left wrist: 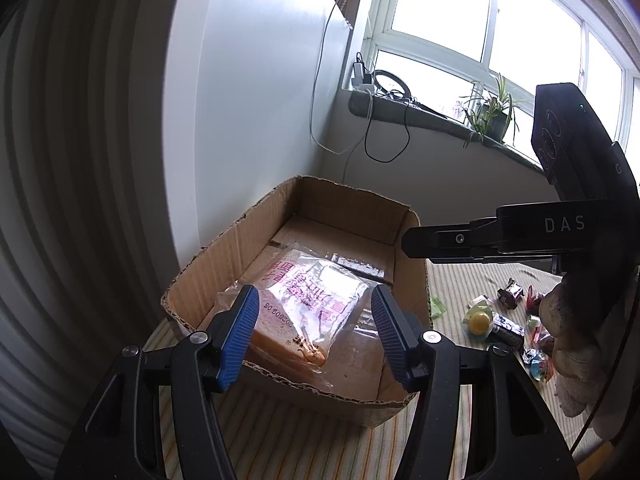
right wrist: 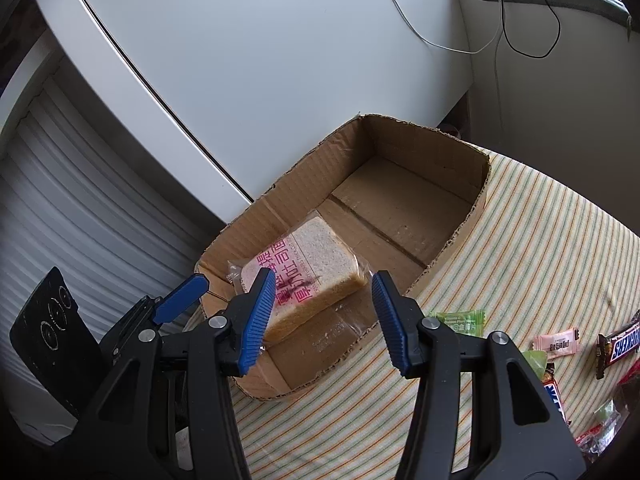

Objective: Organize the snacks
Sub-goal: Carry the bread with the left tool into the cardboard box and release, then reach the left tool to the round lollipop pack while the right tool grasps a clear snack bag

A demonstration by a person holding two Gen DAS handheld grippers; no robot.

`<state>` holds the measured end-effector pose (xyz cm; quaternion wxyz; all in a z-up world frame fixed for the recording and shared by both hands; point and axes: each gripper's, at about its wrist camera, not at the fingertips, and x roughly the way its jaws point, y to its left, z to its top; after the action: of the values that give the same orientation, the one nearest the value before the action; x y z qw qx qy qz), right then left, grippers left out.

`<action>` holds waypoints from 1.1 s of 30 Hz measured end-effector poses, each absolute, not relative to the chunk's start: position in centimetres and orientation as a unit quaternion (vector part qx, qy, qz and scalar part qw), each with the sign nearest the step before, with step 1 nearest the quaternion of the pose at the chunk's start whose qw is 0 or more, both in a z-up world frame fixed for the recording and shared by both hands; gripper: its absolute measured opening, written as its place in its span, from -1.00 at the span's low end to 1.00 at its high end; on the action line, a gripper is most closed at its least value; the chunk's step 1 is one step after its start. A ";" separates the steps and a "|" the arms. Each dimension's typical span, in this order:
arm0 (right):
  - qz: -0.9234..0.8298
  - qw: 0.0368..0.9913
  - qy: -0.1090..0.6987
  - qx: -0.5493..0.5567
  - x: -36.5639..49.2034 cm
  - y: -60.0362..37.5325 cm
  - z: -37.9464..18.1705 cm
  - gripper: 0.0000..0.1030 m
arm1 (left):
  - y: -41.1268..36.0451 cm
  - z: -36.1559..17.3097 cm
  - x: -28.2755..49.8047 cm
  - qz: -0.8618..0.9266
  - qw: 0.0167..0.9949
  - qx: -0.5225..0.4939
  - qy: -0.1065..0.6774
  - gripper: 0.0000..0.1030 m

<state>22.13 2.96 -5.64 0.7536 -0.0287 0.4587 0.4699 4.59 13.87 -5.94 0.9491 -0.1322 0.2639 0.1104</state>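
Bread [right wrist: 308, 268] lies in the box [right wrist: 452, 236] at its near end, fingers of both grippers spread and empty above it. Next snacks [right wrist: 460, 322] wait on the counter [right wrist: 532, 224] at 4 o'clock; best placed at the box's vacant 1 o'clock end.

— Ahead of the left gripper [left wrist: 314, 334], between its jaws? 
— Bagged bread [left wrist: 304, 312], lying in the cardboard box [left wrist: 352, 196] on the table [left wrist: 280, 440]. 
— Right of the right gripper [right wrist: 324, 320]? 
— Loose wrapped sweets [right wrist: 556, 342] and a chocolate bar [right wrist: 618, 346], outside the box.
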 end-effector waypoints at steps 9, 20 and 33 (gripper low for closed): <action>0.450 0.778 0.438 -0.028 21.5 -1.2 -4.1 0.24 | 12.3 -4.8 4.1 0.100 0.953 -0.126 0.255 0.12; 0.382 0.825 0.415 -0.050 20.2 -11.1 -3.3 0.24 | 8.4 -4.0 4.2 0.046 0.959 -0.106 0.259 0.12; 0.264 0.867 0.418 -0.064 18.4 -23.1 -5.6 0.24 | 2.9 -4.9 6.0 -0.025 0.953 -0.106 0.283 0.12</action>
<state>18.42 -23.06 -5.56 0.8669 -0.0644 0.4177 0.2643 5.99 2.89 -4.91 0.9529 -0.1063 0.2828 -0.0253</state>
